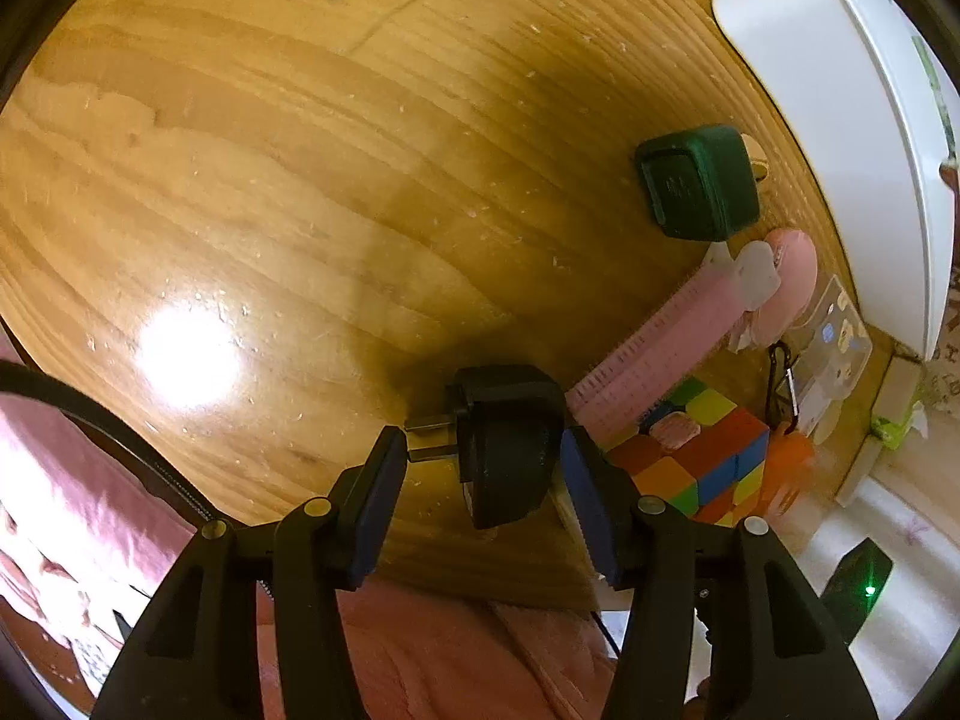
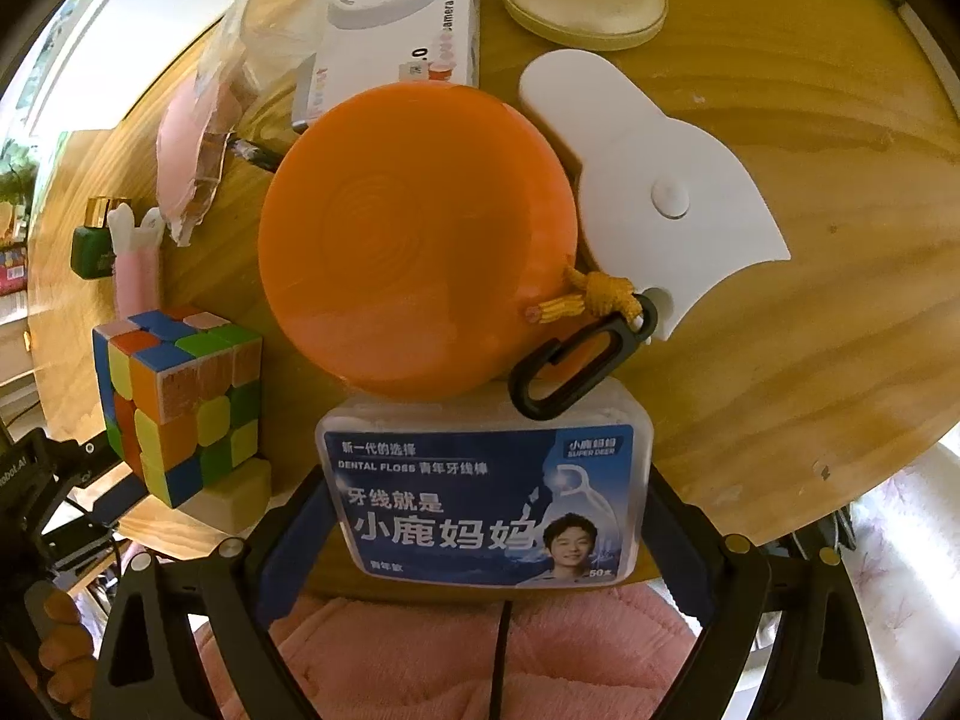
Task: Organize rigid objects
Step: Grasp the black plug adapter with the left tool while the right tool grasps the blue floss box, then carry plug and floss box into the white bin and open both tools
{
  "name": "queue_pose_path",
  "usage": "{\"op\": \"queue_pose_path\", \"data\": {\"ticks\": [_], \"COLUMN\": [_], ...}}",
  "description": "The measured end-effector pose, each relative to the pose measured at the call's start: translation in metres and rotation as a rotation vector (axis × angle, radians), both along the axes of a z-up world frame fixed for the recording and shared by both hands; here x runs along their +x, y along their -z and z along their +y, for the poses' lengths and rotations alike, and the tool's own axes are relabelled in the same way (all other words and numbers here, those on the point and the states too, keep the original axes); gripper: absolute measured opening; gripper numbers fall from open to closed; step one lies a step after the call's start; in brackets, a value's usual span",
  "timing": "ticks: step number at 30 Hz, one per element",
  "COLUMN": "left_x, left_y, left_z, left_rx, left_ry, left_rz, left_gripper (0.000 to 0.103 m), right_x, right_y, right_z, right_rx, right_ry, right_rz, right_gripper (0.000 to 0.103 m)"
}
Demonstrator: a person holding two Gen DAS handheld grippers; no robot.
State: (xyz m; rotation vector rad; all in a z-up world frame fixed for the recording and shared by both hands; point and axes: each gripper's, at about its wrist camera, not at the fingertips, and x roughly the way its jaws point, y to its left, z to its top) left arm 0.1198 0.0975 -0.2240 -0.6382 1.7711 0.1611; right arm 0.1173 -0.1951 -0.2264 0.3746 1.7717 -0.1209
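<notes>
Black plastic plug adapter point(image 1: 510, 444) w/ metal prongs sits on the wooden tabletop point(image 1: 240, 180) between the pads of my left gripper point(image 1: 483, 462). Right pad looks pressed on its body, left pad at the prong tips; can't tell if the clamp is firm. No earlier view to compare.

Just right of it: multicoloured puzzle cube point(image 1: 696, 456), then a pink ribbed comb-like piece point(image 1: 660, 342). Farther up, a dark green square box point(image 1: 699, 180), apart from the rest, near a white bin point(image 1: 840, 120) at the table edge.

My right gripper point(image 2: 486, 516) has jaws wide, straddling a clear dental floss box w/ blue label point(image 2: 486, 492) at the near table edge; pads sit beside its short ends, contact unclear. Touching the box's far side: orange round disc point(image 2: 420, 240) w/ a yellow cord and black clip point(image 2: 576, 354). White flat plastic tool point(image 2: 654, 180) lies right of the disc, a white camera box point(image 2: 408, 6) beyond.
</notes>
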Motion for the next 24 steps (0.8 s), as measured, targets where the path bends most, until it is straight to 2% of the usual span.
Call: {"op": "queue_pose_path", "data": {"ticks": [8, 14, 24], "left_x": [0.01, 0.014, 0.0], "left_y": [-0.008, -0.011, -0.019], "left_z": [-0.026, -0.036, -0.026], "left_rx": [0.053, 0.052, 0.058], "left_ry": [0.065, 0.078, 0.121], "left_rz": [0.004, 0.002, -0.037], "left_gripper": [0.058, 0.058, 0.058], "right_x": [-0.012, -0.019, -0.04], "right_y": [-0.012, -0.027, -0.061], "right_z": [0.012, 0.007, 0.011], "right_rx": [0.001, 0.006, -0.031], "right_ry": [-0.006, -0.002, -0.019], "right_rz": [-0.024, -0.058, -0.146], "right_gripper": [0.095, 0.095, 0.095]}}
